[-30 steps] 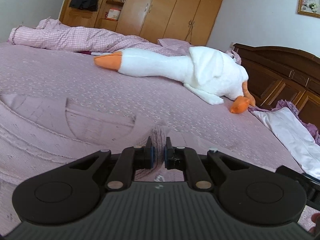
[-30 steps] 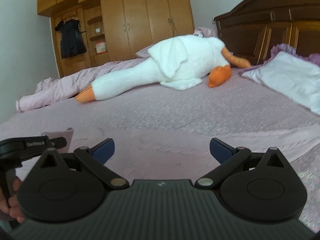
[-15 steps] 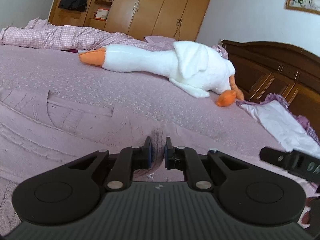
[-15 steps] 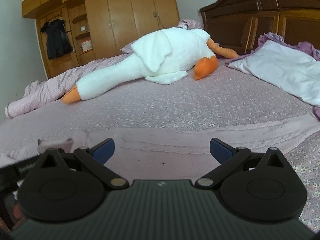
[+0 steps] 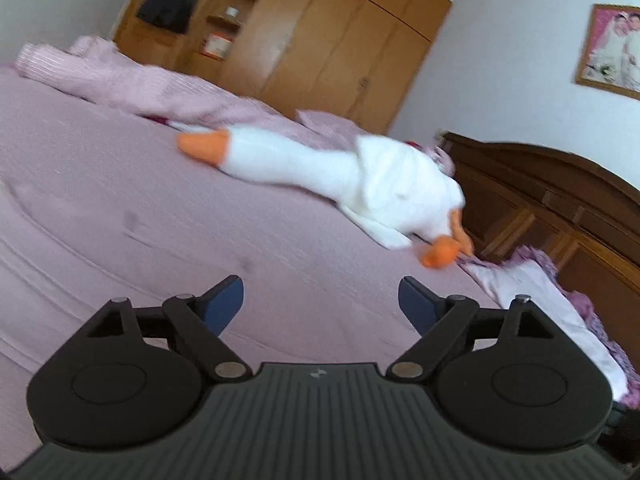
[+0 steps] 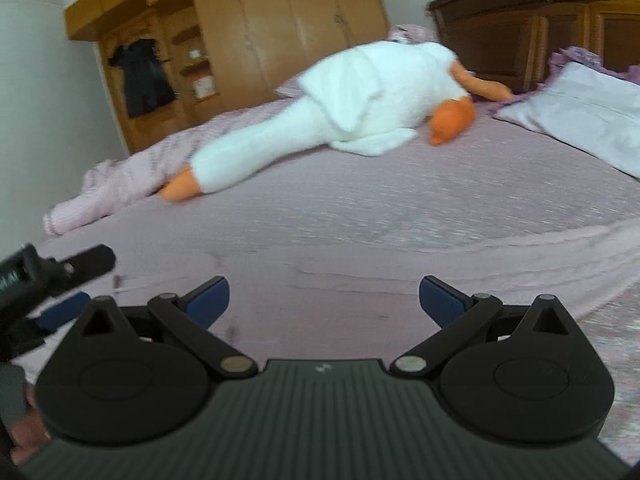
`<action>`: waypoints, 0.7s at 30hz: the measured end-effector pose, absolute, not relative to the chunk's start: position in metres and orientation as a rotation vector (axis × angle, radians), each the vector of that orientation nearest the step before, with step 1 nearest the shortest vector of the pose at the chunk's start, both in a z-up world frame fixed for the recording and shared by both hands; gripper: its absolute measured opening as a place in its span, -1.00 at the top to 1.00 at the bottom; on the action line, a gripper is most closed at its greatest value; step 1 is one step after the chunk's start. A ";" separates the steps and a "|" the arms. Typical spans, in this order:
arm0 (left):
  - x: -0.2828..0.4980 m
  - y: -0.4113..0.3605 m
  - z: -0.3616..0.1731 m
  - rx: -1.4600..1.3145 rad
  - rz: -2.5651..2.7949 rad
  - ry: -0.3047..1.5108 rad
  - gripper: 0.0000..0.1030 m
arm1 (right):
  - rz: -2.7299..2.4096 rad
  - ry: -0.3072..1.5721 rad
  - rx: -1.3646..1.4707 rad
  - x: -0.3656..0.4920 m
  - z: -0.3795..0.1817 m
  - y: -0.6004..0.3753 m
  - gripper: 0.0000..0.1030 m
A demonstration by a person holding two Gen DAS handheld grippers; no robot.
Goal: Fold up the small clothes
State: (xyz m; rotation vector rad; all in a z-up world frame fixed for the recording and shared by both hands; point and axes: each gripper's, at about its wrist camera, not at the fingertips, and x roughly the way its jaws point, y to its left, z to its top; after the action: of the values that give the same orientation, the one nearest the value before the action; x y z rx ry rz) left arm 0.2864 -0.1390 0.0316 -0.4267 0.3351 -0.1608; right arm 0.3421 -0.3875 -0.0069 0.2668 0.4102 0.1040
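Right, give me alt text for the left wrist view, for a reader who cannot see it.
The left gripper is open with nothing between its blue-padded fingers, above a pink garment lying on a pink bed. Beyond it a white plush goose with orange beak and feet lies across the bed, before a wooden wardrobe and dark headboard. The image is motion-blurred.

Spreading wide under a pink floral bedspread (image 6: pixel 360 216), a bed (image 5: pixel 120 184) with a dark wooden headboard (image 5: pixel 560 208). Lying flat on the near part, a pink knit garment (image 6: pixel 360 280), pale against the spread, reaching off toward the right. Sprawling across the far half, a white plush goose (image 5: pixel 352 172) with orange beak and feet. Bunching along the far edge, a pink checked quilt (image 5: pixel 120 80). Resting near the headboard, a pale lilac pillow (image 6: pixel 580 116). All rather blurred, so finer detail not showing.
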 end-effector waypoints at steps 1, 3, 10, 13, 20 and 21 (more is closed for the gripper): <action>0.286 -0.125 0.035 -0.422 -0.139 0.338 -0.75 | 0.120 0.407 0.263 0.342 -0.006 -0.383 -0.99; 0.283 -0.095 0.037 -0.394 -0.081 0.348 -0.75 | 0.167 0.418 0.249 0.344 -0.005 -0.370 -0.87; 0.258 0.011 0.008 -0.272 0.090 0.415 0.31 | 0.483 0.500 0.229 0.346 -0.015 -0.329 0.48; 0.253 0.041 -0.015 -0.255 0.107 0.480 0.57 | 0.547 0.512 0.198 0.347 -0.018 -0.307 0.60; 0.260 0.086 -0.042 -0.368 0.146 0.561 0.62 | 0.436 0.675 0.073 0.365 -0.051 -0.270 0.98; 0.261 0.089 -0.043 -0.370 0.147 0.563 0.64 | 0.438 0.662 0.069 0.365 -0.053 -0.271 0.98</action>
State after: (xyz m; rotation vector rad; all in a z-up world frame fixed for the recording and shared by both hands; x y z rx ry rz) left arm 0.2614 0.0894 -0.0433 -0.3697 0.5628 0.1467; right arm 0.3646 -0.2707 -0.0532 0.0695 0.6623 0.4378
